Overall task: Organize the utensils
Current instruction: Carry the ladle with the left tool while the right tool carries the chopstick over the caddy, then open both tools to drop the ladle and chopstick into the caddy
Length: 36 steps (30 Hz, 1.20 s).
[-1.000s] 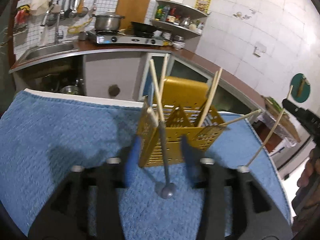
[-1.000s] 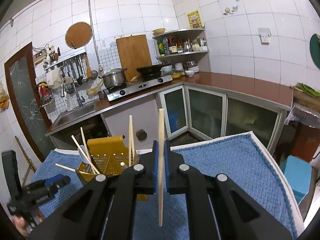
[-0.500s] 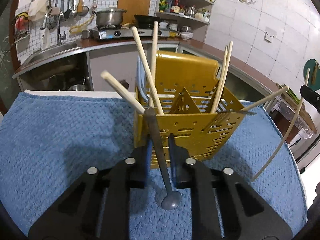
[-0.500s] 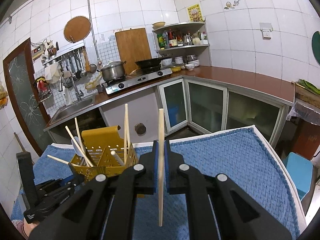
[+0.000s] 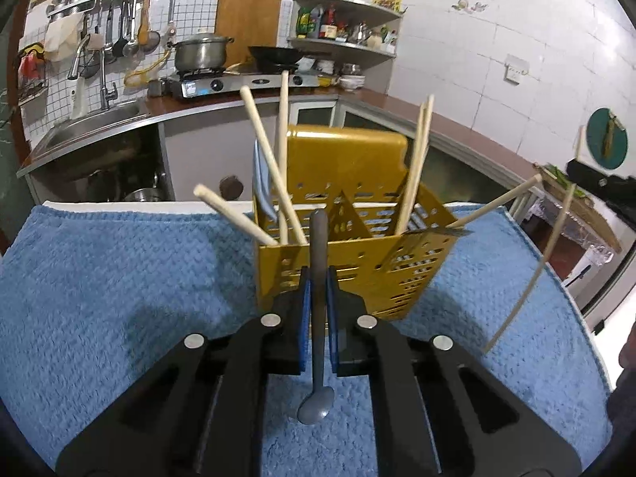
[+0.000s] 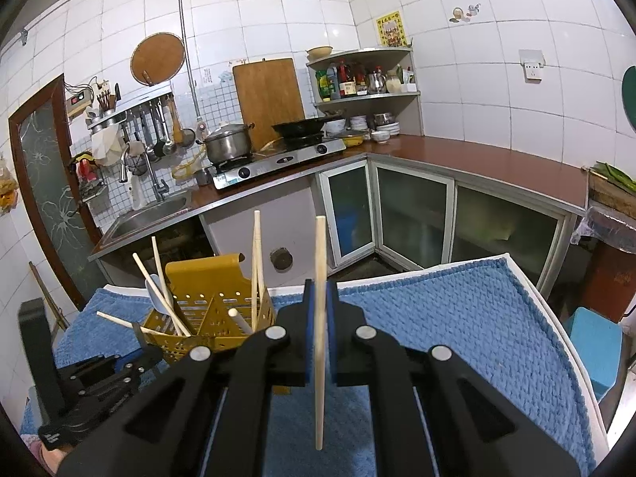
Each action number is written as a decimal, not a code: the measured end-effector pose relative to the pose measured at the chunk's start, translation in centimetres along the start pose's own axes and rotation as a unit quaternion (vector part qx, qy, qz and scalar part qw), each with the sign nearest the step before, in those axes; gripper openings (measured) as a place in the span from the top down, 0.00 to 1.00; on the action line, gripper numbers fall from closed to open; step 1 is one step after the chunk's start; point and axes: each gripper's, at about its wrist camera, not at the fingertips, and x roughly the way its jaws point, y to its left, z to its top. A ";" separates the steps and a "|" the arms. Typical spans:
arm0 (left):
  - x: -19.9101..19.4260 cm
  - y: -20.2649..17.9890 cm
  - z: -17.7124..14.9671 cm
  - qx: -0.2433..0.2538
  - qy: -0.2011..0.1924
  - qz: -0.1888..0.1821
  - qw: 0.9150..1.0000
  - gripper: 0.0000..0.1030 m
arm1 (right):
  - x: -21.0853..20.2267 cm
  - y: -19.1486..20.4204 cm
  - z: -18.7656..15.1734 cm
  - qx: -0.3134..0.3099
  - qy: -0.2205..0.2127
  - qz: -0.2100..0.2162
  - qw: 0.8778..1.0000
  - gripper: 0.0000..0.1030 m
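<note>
holding a grey spoon (image 5: 318, 302) upright between clenched pads, the left gripper (image 5: 318, 332) sits just in front of the yellow utensil caddy (image 5: 357, 266), which stands at twelve o'clock on the blue towel (image 5: 119, 270). the spoon's long axis runs near vertical, bowl toward the camera. the right gripper (image 6: 320, 342) grips one chopstick (image 6: 320, 318), also upright, with the caddy well off at ten o'clock, so the left is nearer. roughly six chopsticks stand in the caddy, plus one pale spoon; the exact count is hard to tell.
</note>
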 end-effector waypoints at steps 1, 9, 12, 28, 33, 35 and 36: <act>-0.5 0.0 0.1 -0.002 -0.005 -0.004 1.000 0.94 | -0.1 0.0 0.1 0.000 -0.002 0.000 1.000 0.95; -5.5 -0.1 3.7 -0.002 -0.067 -0.030 0.997 0.94 | -1.5 0.5 2.1 -0.011 -0.032 -0.003 0.999 0.95; -7.4 0.2 6.5 -0.002 -0.103 -0.032 0.994 0.94 | -2.2 0.9 4.1 -0.012 -0.053 -0.001 0.999 0.95; -3.5 -0.7 9.8 0.033 -0.167 -0.004 0.985 0.94 | -2.4 6.2 10.6 -0.035 -0.148 0.054 0.987 0.95; -1.5 -1.0 7.9 0.054 -0.152 0.006 0.987 0.94 | 0.7 7.6 7.8 -0.073 -0.114 0.050 0.990 0.95; -1.0 -0.8 7.4 0.055 -0.147 0.005 0.988 0.94 | 1.7 7.6 6.9 -0.074 -0.101 0.057 0.990 0.95; -0.8 -0.7 7.0 0.054 -0.144 0.004 0.988 0.93 | 2.3 7.5 6.3 -0.075 -0.093 0.058 0.991 0.95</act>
